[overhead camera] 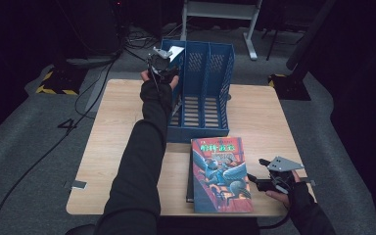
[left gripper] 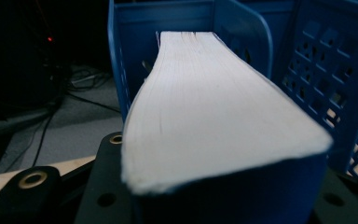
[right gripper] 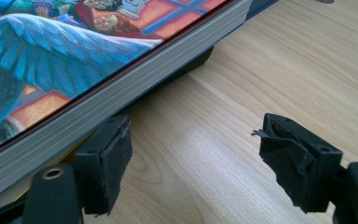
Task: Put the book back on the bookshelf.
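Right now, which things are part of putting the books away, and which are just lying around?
Part of the job:
- left gripper, shut on a thick book
- blue file rack, where that book is going
- picture book waiting on the table
- right gripper, open beside it

Just lying around:
- cables on the floor
- small grey tag at the table's corner

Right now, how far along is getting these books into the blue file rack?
Nothing is filed yet: the rack's slots show no books. In hand, the left gripper holds a thick book at the leftmost slot. Left: the illustrated book on the table, stacked on another, beside the open right gripper.
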